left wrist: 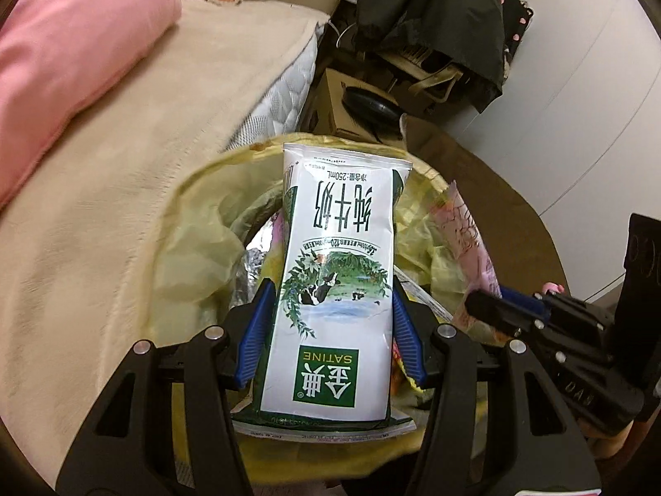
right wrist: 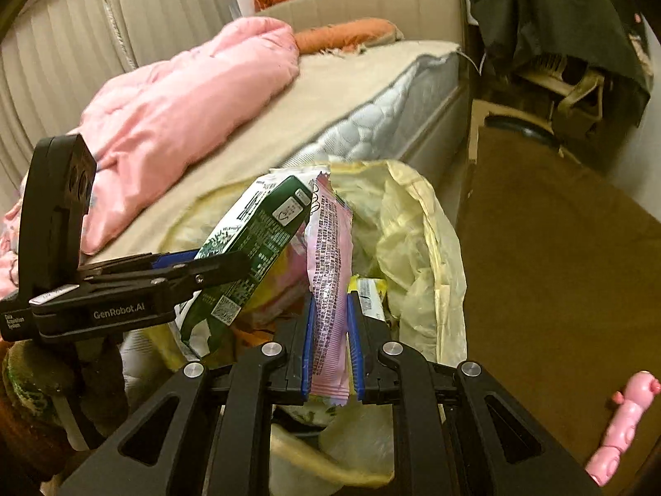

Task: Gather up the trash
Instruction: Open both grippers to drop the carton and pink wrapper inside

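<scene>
While the milk carton (left wrist: 334, 285) fills the middle of the left wrist view, it is pinched between the two blue pads of the left gripper (left wrist: 330, 326), and it hangs directly above the open mouth of the trash bin with the yellow bag (left wrist: 194, 223). In the right wrist view the pink wrapper (right wrist: 330, 273) stands upright in the centre of the frame, squeezed by the pads of the right gripper (right wrist: 332, 347), also over the yellow bag. Both pieces are therefore picked up and brought to the bin, but not yet dropped; I judge that only the release remains for them. Inside the bag other wrappers and some foil already lie, so part of the collecting seems done. At the lower right of the right view a pink toy (right wrist: 619, 421) lies on the brown floor (right wrist: 557, 268); whether it is trash I cannot tell. The bed with the pink duvet (right wrist: 186, 111) occupies the upper left.
</scene>
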### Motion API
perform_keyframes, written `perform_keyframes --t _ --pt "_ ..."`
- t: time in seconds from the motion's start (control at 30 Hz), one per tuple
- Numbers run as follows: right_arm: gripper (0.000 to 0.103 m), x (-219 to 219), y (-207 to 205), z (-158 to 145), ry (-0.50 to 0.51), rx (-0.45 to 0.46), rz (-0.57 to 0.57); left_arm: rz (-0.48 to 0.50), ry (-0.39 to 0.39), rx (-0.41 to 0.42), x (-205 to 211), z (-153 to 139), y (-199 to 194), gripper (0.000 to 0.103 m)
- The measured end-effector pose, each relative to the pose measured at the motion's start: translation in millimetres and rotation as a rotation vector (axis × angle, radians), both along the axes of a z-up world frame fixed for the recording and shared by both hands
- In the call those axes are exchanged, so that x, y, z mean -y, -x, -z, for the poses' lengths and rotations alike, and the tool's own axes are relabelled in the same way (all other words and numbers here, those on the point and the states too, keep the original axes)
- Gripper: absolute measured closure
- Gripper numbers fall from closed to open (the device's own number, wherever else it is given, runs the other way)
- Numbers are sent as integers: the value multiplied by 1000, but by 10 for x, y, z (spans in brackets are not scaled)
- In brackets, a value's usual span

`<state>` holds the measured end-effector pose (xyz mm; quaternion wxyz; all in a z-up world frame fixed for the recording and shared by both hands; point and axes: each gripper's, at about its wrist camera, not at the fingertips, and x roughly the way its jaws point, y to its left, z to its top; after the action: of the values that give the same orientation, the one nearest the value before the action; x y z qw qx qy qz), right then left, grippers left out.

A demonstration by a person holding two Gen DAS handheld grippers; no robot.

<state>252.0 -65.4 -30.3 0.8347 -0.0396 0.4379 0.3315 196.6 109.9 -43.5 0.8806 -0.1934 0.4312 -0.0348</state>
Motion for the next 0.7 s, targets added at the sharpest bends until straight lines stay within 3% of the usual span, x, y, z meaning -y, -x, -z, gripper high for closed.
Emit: perform_keyframes --t 0.23,0.6,0.7 --pt "88 80 -219 183 13 -27 30 39 -80 3 148 124 -91 52" --pt "88 163 -175 179 -4 -1 35 70 -50 3 67 52 -8 48" --pt "79 178 -149 153 -24 -3 36 58 -39 8 0 -5 6 41"
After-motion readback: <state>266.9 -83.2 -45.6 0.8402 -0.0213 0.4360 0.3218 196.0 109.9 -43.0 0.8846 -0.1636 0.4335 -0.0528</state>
